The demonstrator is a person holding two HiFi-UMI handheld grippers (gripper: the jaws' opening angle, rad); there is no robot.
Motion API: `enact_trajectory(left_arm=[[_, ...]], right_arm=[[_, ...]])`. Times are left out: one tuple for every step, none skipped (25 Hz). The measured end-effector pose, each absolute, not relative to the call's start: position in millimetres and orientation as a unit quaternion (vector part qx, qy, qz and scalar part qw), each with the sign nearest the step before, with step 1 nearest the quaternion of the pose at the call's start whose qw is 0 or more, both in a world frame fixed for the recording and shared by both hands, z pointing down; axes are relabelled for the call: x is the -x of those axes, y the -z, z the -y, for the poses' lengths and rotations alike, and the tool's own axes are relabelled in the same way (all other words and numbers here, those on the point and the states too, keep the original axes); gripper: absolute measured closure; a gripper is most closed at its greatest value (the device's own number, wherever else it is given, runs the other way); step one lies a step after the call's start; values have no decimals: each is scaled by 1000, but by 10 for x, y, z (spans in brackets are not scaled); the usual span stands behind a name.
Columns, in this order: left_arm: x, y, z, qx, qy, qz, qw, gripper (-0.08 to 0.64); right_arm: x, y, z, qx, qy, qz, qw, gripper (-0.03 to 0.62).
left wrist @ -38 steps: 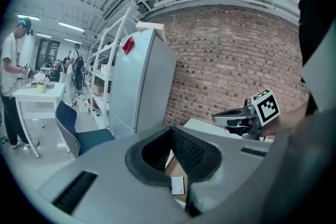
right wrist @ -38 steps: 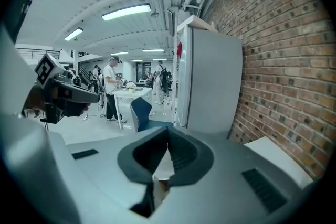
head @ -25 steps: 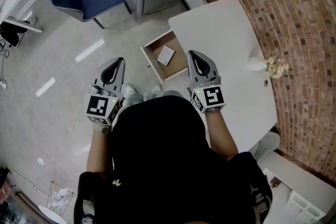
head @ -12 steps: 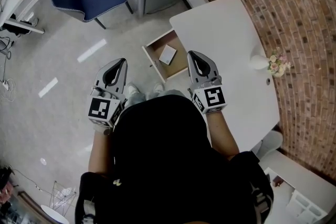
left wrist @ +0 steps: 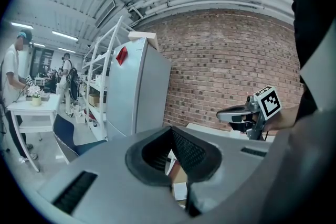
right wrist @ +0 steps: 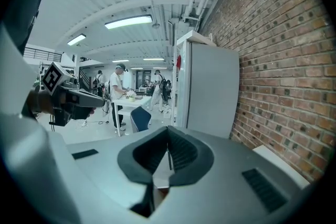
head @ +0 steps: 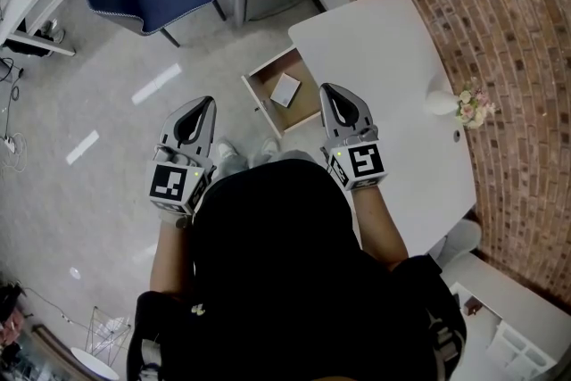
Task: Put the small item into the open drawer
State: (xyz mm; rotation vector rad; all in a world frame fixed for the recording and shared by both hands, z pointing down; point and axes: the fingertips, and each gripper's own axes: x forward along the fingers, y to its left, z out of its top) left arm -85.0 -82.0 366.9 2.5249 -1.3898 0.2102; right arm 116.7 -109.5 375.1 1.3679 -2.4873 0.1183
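Both of my tools are closed down to nothing and hold nothing. The left tool (head: 200, 105) hangs out over the floor, and the right tool (head: 333, 92) sits just beside the near corner of the open drawer (head: 304, 110). In each gripper view the ribbed black pads meet at the tips, with only the scene beyond showing through the hollow behind them.

The small item (head: 285, 90) already lies inside the drawer, flat on its bottom, toward the back and tilted a little off square. By my reading the placing is done, and what is left is to come away cleanly. To do that well I would draw the right tool straight back and up, so its nose does not clip the drawer's thin side wall or nudge the front panel.

The item is a flat, pale rectangle; I cannot tell whether it is a card or a slim box. The drawer is light brown wood inside with a white front. The bench (head: 384, 58) it hangs under is smooth and matte white, with rounded corners. A rough red brick wall runs along its far side.
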Motion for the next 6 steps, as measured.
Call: enact_trajectory(left_arm=[[846, -3667, 821, -867, -72, 477, 126, 557], [842, -3667, 823, -867, -72, 477, 126, 558], [839, -3667, 826, -867, -72, 477, 126, 557], [839, -3669, 829, -867, -72, 477, 126, 558], [840, -3671, 832, -867, -72, 477, 127, 557], [841, -3674, 835, -867, -72, 477, 127, 557]], right_arm=[[-1170, -3755, 1093, -477, -42, 865, 150, 580], [-1172, -3760, 1091, -477, -43, 865, 151, 580], [-1172, -3765, 1089, -477, -44, 865, 151, 580], [-1171, -3769, 1089, -477, -44, 865, 151, 580], [-1170, -3774, 1088, -478, -45, 864, 151, 580], [-1168, -3779, 1088, -478, -45, 864, 151, 580]])
